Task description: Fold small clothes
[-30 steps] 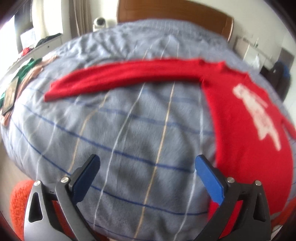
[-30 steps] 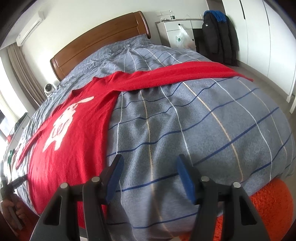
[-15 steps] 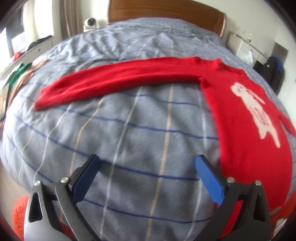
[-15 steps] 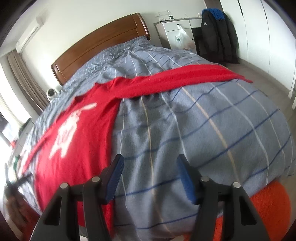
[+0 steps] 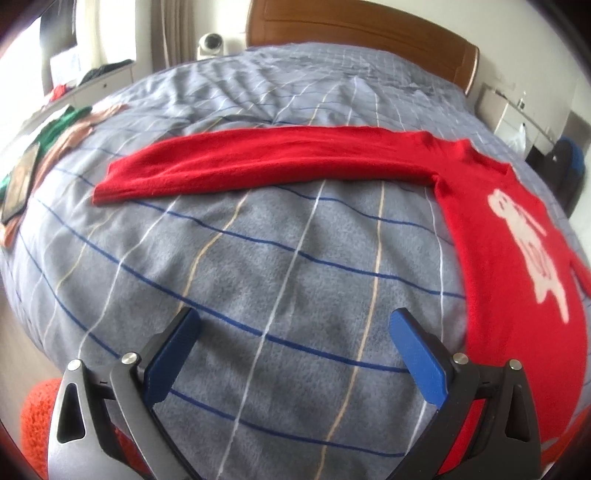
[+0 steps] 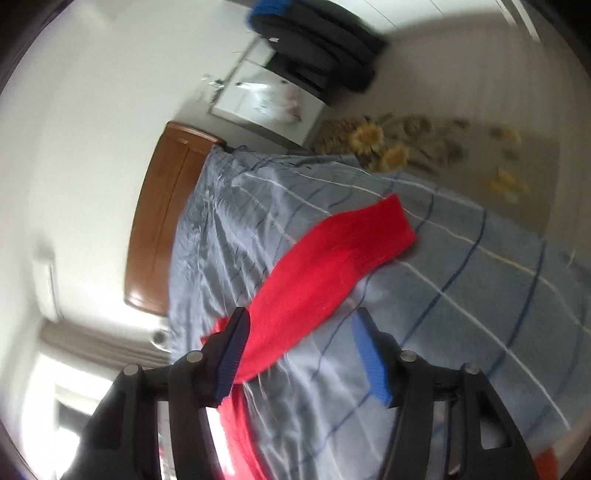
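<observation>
A red sweater with a white animal figure lies flat on the grey checked bedspread. One long sleeve stretches out to the left. My left gripper hovers open over bare bedspread near the bed's front edge, short of that sleeve, with nothing between its fingers. In the blurred, rolled right wrist view, the other sleeve runs from between my fingers up to its cuff. My right gripper is just above this sleeve. Its jaws are closing, and the pads press on nothing.
A wooden headboard stands at the far end of the bed. Green and peach clothes and a flat dark device lie at the left edge. An orange fuzzy thing sits below the front edge. Beyond the right side are a flowered rug, a white cabinet and a dark jacket.
My right gripper has swung across the bed to the right sleeve and rolled hard, so its view is tilted and blurred. Its jaws have narrowed a little. The left gripper has barely shifted.
</observation>
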A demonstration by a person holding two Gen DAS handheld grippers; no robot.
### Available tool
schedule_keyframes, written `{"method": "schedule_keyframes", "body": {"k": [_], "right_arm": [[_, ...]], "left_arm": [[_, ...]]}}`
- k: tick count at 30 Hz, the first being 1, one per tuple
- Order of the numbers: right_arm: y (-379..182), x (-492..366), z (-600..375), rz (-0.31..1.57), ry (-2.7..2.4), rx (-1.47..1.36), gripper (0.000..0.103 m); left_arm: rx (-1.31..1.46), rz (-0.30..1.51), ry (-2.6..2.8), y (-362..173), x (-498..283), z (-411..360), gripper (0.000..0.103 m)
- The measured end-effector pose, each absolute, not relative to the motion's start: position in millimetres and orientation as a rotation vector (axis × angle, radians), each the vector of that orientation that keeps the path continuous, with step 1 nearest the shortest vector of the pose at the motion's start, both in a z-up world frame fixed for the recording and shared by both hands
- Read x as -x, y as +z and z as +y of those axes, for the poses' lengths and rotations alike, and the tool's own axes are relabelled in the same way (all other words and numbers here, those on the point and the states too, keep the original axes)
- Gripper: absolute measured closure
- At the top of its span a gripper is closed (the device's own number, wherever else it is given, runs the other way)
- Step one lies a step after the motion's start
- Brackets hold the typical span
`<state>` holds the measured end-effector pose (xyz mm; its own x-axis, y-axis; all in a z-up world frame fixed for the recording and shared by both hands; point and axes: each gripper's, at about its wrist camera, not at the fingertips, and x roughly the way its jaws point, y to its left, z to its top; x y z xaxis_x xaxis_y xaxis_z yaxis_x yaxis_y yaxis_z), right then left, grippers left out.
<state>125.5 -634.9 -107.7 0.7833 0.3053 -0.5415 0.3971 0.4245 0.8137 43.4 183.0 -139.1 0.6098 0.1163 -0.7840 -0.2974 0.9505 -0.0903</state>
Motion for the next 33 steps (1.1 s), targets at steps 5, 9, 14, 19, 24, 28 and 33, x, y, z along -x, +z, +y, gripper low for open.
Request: {"method": "schedule_keyframes", "body": {"k": [5, 9, 14, 19, 24, 28, 33], "right_arm": [[-138, -138, -660, 0.696, -0.205, -1.273, 0.057], [-152, -143, -670, 0.691, -0.243, -1.319, 0.061], [-160, -159, -677, 0.690, -0.203, -1.317, 0.061], [-133, -167, -673, 0.692, -0.230, -1.129, 0.098], [-50, -189, -625, 0.626, -0.125, -0.872, 0.099], [28, -233, -533, 0.601, 0.104, -0.700, 0.099], [72, -277, -396, 0.636, 0.367, -0.572, 0.099]], "left_arm": [[0.195, 0.881, 0.261, -139, -41, 183, 0.001], [0.206, 0.886, 0.276, -141, -42, 186, 0.001], [0.184, 0.889, 0.290, -143, -44, 182, 0.001], [0.183, 0.888, 0.293, -143, -44, 182, 0.001], [0.184, 0.886, 0.293, -142, -45, 180, 0.001], [0.192, 0.886, 0.287, -141, -45, 181, 0.001], [0.212, 0.890, 0.269, -141, -44, 185, 0.001]]}}
